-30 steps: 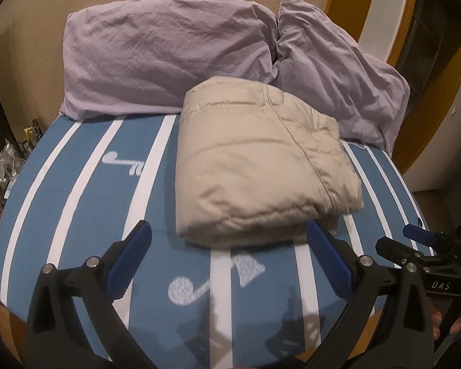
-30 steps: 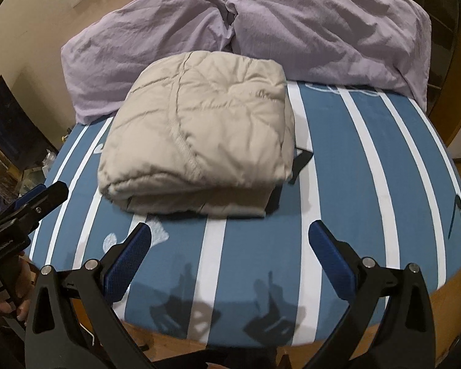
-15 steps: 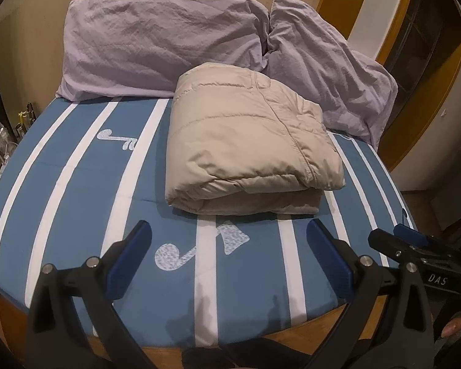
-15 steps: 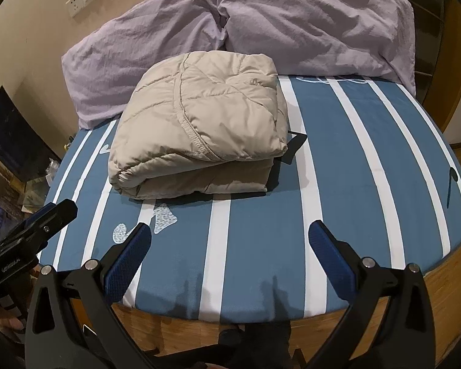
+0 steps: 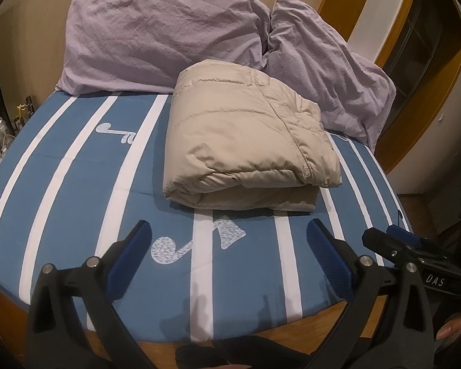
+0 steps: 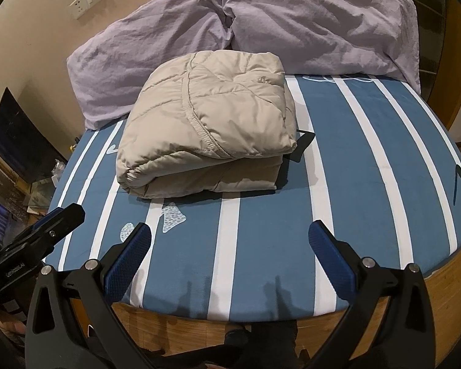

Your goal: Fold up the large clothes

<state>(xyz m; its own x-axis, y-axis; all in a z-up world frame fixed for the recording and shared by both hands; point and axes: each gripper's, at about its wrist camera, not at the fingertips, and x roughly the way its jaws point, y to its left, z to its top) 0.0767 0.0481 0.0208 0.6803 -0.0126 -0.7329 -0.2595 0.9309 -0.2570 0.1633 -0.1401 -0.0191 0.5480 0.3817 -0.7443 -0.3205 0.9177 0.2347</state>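
Note:
A beige padded jacket (image 5: 249, 141) lies folded into a thick bundle on the blue bed with white stripes (image 5: 76, 166); it also shows in the right wrist view (image 6: 206, 129). My left gripper (image 5: 229, 246) is open and empty, held over the bed's front edge, well short of the jacket. My right gripper (image 6: 230, 246) is open and empty, also back at the front edge. The right gripper shows at the lower right of the left wrist view (image 5: 415, 255); the left one shows at the lower left of the right wrist view (image 6: 37, 240).
Two lilac pillows (image 5: 163, 40) (image 6: 319, 21) lean against the wall behind the jacket. The bed's wooden frame (image 6: 199, 329) runs along the front. A dark screen (image 6: 18, 141) and clutter stand left of the bed. A wooden door frame (image 5: 415, 70) is at the right.
Both grippers have drawn back from the folded jacket toward the bed's front edge and risen a little. The jacket has not moved. Both stay open.

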